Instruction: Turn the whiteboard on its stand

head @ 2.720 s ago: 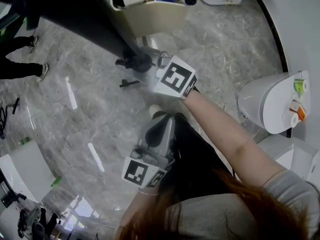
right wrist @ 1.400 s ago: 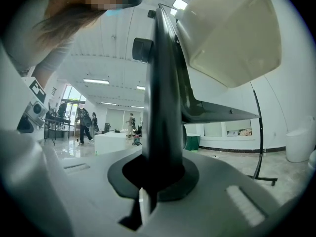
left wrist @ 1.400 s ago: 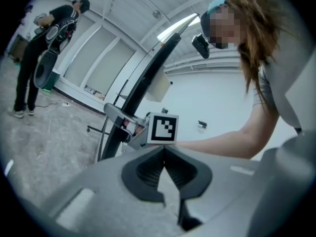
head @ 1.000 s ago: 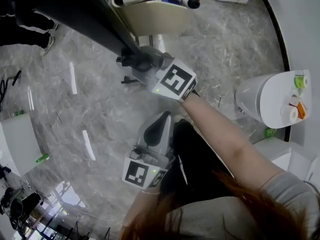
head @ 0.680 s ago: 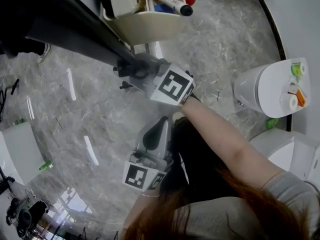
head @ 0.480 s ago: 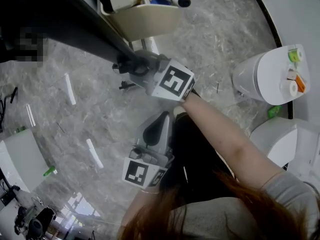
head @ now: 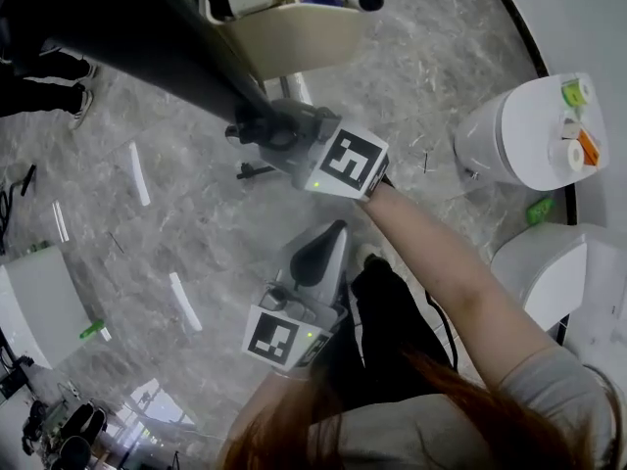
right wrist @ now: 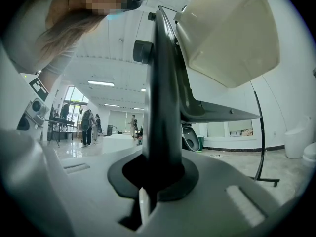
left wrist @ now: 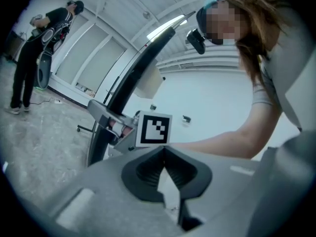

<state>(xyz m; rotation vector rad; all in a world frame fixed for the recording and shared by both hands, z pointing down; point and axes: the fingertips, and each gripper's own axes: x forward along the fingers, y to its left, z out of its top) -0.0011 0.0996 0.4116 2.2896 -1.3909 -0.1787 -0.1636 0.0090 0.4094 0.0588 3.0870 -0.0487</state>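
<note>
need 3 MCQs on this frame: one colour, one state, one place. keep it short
1. What colour is the tray?
A) cream
B) blue
C) black

2. What is the right gripper doing?
A) open, empty
B) shut on a marker
C) shut on the board edge

3. Where is the left gripper?
A) on the tray
B) below the right gripper, touching nothing
C) clamped on the board

Answers:
1 A: the tray wall is cream in the head view.
2 C: the right gripper view shows the board's dark edge between the closed jaws.
3 B: the head view shows it low, clear of the board, and its jaws meet on nothing.
</note>
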